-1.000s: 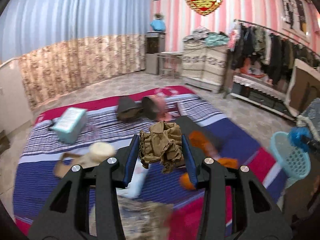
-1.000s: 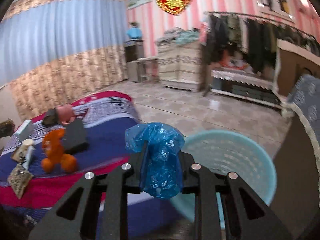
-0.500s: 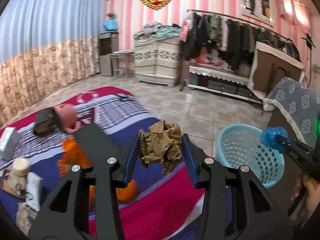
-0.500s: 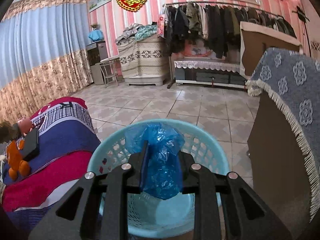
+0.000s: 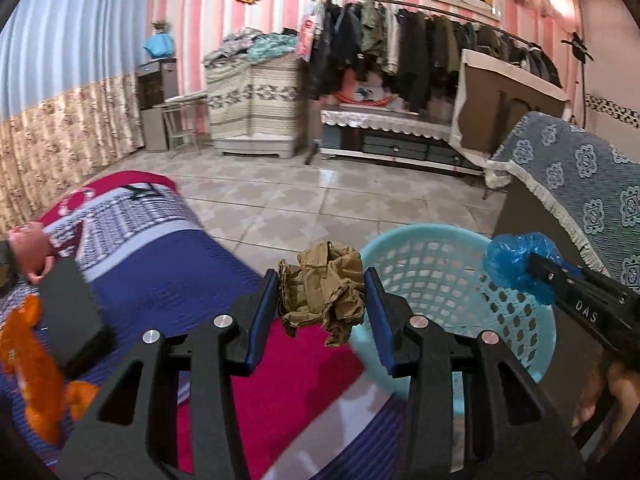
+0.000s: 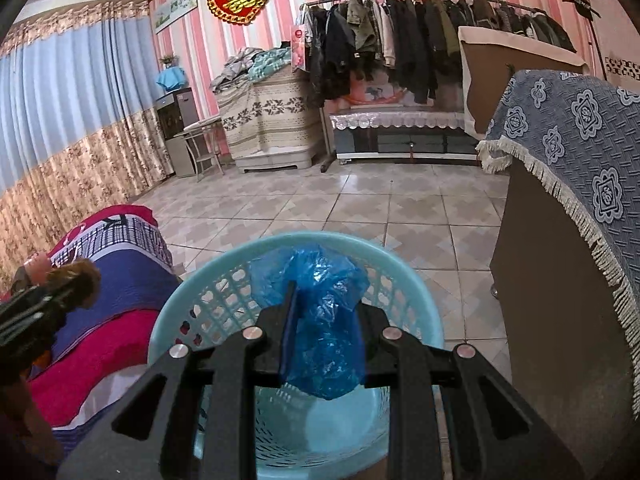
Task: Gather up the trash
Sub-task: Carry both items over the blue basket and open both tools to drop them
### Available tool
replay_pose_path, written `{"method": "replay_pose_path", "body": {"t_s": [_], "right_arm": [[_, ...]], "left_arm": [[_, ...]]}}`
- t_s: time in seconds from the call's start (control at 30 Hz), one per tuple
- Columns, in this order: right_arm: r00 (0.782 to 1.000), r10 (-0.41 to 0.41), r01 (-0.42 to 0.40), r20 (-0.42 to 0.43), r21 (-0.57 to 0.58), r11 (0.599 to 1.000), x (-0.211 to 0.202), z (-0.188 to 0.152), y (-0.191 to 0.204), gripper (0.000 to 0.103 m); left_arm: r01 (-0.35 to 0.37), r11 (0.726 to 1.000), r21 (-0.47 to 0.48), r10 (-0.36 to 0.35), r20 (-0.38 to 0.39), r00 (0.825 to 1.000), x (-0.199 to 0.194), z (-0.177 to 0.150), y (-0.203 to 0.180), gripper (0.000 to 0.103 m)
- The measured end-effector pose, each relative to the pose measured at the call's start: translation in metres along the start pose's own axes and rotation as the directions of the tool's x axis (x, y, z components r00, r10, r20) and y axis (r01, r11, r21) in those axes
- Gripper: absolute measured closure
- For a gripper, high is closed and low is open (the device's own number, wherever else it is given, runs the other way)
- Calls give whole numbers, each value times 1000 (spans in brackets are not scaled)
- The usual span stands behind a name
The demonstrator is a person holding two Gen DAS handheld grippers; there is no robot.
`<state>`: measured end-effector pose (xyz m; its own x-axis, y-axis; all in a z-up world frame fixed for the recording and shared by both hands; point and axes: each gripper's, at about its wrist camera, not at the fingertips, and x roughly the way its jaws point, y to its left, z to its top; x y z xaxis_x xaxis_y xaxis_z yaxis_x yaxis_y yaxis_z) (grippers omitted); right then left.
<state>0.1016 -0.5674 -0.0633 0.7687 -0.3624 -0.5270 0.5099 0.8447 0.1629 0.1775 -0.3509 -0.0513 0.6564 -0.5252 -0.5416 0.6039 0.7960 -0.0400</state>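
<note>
Blue bag (image 6: 326, 320) above pale-blue basket (image 6: 416, 280)

Both handheld grippers angle downward side by side, the left gripper (image 5: 322, 300) and the right gripper (image 6: 326, 334) each clamped, jaws partly apart.

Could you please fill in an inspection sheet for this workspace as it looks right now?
Surface: striped blue and red bedspread beside tiled floor.
Job's things: crumpled brown paper; blue plastic bag; light blue basket under the bag, seemingly empty.
Clutter: orange plush toy, black flat item, doll.
Grippers: left gripper shut on the paper; right gripper shut on the bag.
Cables: nothing seen.
Surroundings: clothes rack, curtains, cloth-covered cabinet.
</note>
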Motion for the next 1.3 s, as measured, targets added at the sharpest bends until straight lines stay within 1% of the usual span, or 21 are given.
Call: {"method": "replay_pose_path", "body": {"t_s": [0.13, 0.33, 0.4, 0.47, 0.5, 0.53, 0.57, 0.6, 0.63, 0.73, 0.83, 0.9, 1.03, 1.07, 1.1, 1.17, 1.2, 1.23, 1.3], "right_arm": [[1000, -12, 12, -10, -5, 1000, 6, 0, 0, 79], [998, -63, 63, -4, 28, 998, 8, 0, -14, 79], [997, -72, 72, 1, 38, 997, 8, 0, -17, 79], [997, -79, 79, -1, 37, 996, 10, 0, -18, 79], [997, -81, 81, -5, 35, 996, 11, 0, -18, 79], [997, -82, 82, -10, 34, 996, 13, -1, -18, 79], [997, -82, 82, -14, 34, 996, 14, 0, -17, 79], [996, -82, 83, -16, 34, 996, 15, 0, -17, 79], [996, -83, 84, -16, 34, 996, 16, 0, -16, 79], [997, -81, 82, -17, 31, 996, 16, 0, -16, 79], [996, -83, 83, -23, 21, 996, 19, 2, -12, 79], [996, -82, 83, -20, 19, 996, 19, 2, -10, 79], [996, -87, 87, -22, 6, 996, 24, 1, -1, 78], [996, -85, 85, -23, 2, 996, 25, 2, 1, 76], [997, -80, 80, -22, -5, 997, 26, 2, 4, 71], [996, -88, 88, -16, -27, 996, 26, 3, 11, 40], [996, -91, 91, -11, -35, 995, 25, 2, 14, 37], [996, -91, 90, -7, -46, 995, 25, 3, 17, 36], [996, -86, 86, -8, -54, 995, 24, 2, 20, 30]], "left_arm": [[53, 998, 16, -53, -13, 998, 21, 3, -16, 60], [88, 995, 50, -86, -40, 995, 54, 10, -36, 59], [87, 994, 68, -84, -41, 996, 62, 12, -42, 57], [81, 993, 85, -78, -43, 996, 67, 15, -46, 52], [78, 993, 92, -73, -50, 996, 69, 16, -48, 44], [76, 993, 89, -72, -47, 996, 68, 18, -47, 41], [75, 994, 83, -72, -39, 997, 66, 19, -46, 33], [69, 995, 73, -67, -25, 997, 63, 21, -44, 26], [62, 996, 68, -61, -17, 998, 59, 21, -41, 22], [33, 998, 56, -33, 1, 999, 52, 23, -34, 17], [-15, 998, 57, 14, 14, 1000, 43, 22, -24, 12], [-51, 997, 53, 50, 24, 998, 37, 19, -15, 10], [-78, 997, -6, 78, 13, 997, 27, 16, 10, 10], [-84, 996, -11, 84, 14, 996, 25, 15, 12, 10], [-96, 995, -19, 96, 16, 995, 20, 14, 18, 9], [-119, 993, -26, 120, 21, 993, 12, 10, 24, 9], [-127, 992, -28, 128, 23, 992, 9, 9, 26, 8], [-133, 991, -29, 133, 25, 991, 5, 8, 28, 8], [-148, 989, -31, 149, 29, 988, -2, 6, 33, 7]]}}
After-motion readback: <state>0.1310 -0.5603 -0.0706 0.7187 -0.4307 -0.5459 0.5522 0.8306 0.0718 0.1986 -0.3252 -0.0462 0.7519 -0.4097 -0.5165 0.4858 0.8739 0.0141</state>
